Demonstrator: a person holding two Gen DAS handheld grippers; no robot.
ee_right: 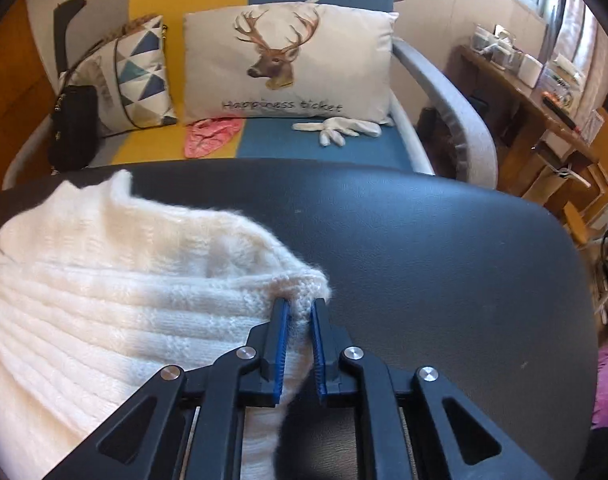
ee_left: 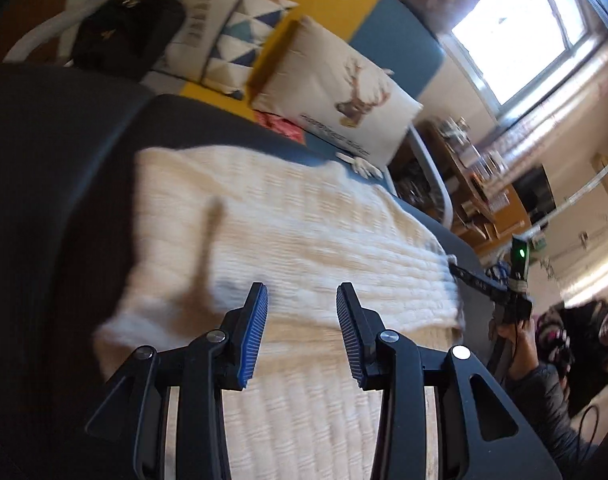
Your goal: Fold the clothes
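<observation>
A cream ribbed knit sweater (ee_left: 288,232) lies on a dark table (ee_left: 64,168). My left gripper (ee_left: 302,292) is open and empty, hovering just above the sweater's near part. In the right wrist view my right gripper (ee_right: 301,305) is shut on a corner of the sweater (ee_right: 116,292), with knit fabric pinched between the blue pads (ee_right: 281,344) and lifted slightly off the dark table (ee_right: 444,264). The right gripper also shows in the left wrist view (ee_left: 454,268) at the sweater's right edge.
Behind the table stands a yellow and blue sofa (ee_right: 328,148) with a deer cushion (ee_right: 284,64), a triangle-pattern cushion (ee_right: 140,76), a black bag (ee_right: 74,128), a pink cloth (ee_right: 210,138) and white gloves (ee_right: 338,128). A cluttered wooden desk (ee_right: 544,92) is at right.
</observation>
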